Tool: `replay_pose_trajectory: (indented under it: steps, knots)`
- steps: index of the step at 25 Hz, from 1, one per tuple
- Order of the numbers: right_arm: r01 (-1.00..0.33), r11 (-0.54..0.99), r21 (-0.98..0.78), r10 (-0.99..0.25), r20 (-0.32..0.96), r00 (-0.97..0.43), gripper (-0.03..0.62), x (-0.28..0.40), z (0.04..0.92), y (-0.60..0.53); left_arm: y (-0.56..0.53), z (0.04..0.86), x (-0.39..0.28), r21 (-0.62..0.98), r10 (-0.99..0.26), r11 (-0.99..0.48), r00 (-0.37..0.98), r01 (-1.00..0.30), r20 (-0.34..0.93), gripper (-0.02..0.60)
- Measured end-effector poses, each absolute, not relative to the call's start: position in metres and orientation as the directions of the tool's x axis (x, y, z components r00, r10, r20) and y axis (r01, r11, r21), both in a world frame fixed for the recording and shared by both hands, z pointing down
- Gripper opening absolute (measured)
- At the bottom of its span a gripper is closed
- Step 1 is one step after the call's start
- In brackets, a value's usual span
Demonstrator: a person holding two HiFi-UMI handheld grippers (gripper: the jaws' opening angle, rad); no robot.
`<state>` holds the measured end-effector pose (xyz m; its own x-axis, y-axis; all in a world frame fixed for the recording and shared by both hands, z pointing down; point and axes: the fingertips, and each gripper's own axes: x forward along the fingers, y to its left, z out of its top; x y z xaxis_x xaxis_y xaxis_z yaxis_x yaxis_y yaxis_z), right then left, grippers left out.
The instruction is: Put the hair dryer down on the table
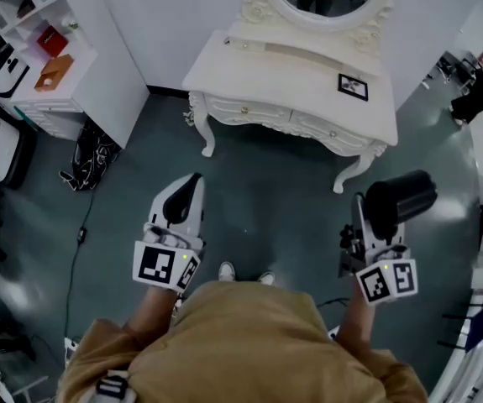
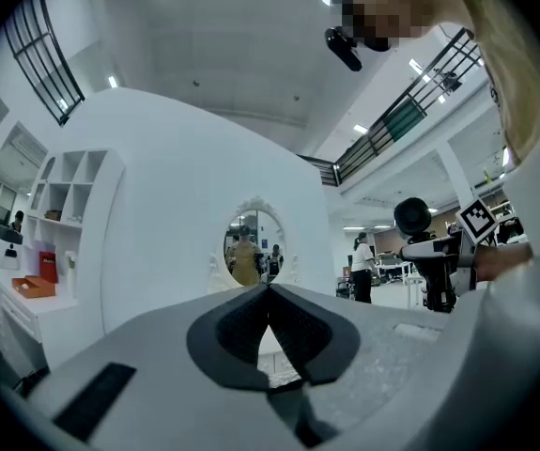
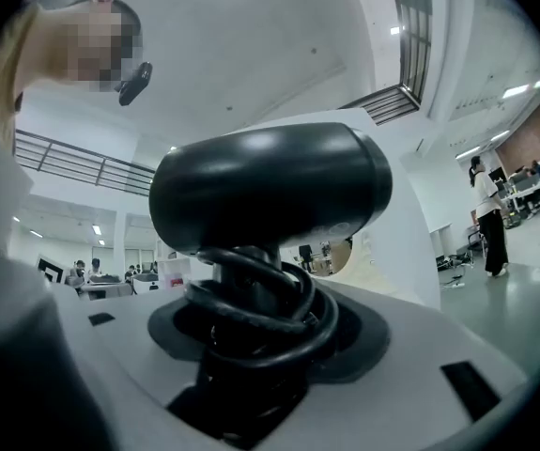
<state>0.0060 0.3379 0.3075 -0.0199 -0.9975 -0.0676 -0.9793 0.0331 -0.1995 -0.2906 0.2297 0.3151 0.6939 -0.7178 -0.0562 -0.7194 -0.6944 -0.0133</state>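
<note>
Right gripper [image 3: 251, 341]: jaws clamped on the handle of the black plastic hair dryer [image 1: 401, 198], with its black cord [image 3: 260, 303] looped around the handle just above the pads. Left gripper [image 2: 270, 291]: jaws together, nothing between them, idle at my left.

Progress: the dryer is in the grip and up in the air over the dark floor, not yet set down. The white carved dressing table [image 1: 291, 82] is at the far side, well apart from both grippers. Left to do, as I judge it: carry the dryer to the tabletop, lower it, let go.

Orientation: the handle runs straight along the jaws. The barrel sits crosswise on top, long axis left–right, its right end angled slightly toward the far side. I can't tell which end is the nozzle.
</note>
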Motion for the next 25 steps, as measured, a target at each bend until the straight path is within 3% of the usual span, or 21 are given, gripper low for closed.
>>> replay_pose_trajectory:
  steps: [25]
  knots:
    - [-0.979,0.083,-0.188,-0.997,-0.011,-0.082,0.259,0.066,0.341,0.335,0.238,0.352,-0.217,0.007,-0.727,-0.686,0.686,-0.727,-0.004,0.002]
